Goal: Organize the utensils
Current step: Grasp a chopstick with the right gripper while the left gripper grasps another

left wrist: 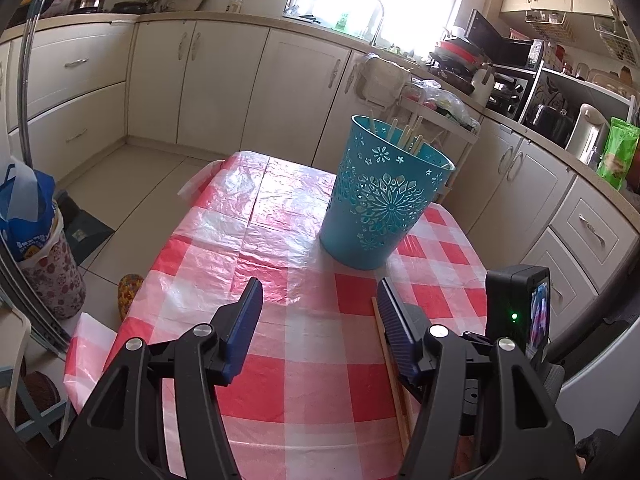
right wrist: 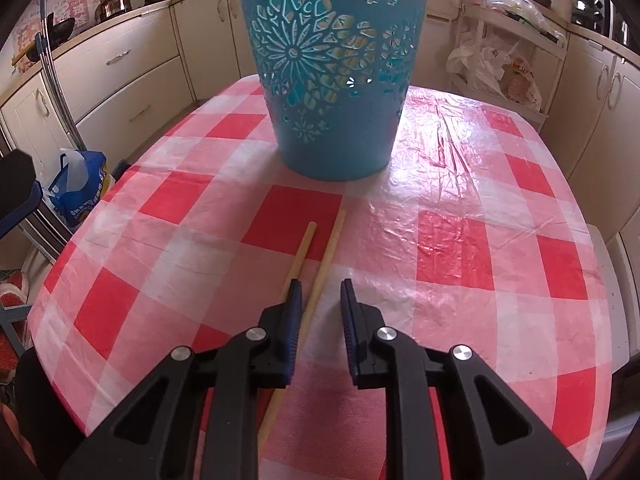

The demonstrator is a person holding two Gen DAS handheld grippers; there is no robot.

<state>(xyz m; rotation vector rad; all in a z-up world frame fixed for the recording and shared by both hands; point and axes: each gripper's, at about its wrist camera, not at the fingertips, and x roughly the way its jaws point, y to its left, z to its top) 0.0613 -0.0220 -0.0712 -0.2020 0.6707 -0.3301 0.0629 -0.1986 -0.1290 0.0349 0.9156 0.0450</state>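
Note:
A teal cut-out bucket point(left wrist: 384, 200) point(right wrist: 332, 72) stands on the red-and-white checked table point(right wrist: 460, 208), with several wooden chopsticks point(left wrist: 404, 136) sticking out of it. Two more chopsticks lie side by side in front of it, the left one point(right wrist: 304, 244) and the right one point(right wrist: 332, 240). My right gripper point(right wrist: 320, 292) is low over them, jaws narrow, with the right chopstick between the pads and a small gap on each side. My left gripper point(left wrist: 320, 284) hovers open and empty to the left, with a chopstick point(left wrist: 394, 384) just beside its right finger.
Cream cabinets ring the table. A blue bag on a flowered bin point(left wrist: 28, 208) sits on the floor at the left. A white cart with plastic bags point(right wrist: 492, 64) stands behind the table's far right. The right gripper's camera point(left wrist: 516, 308) is close beside my left gripper.

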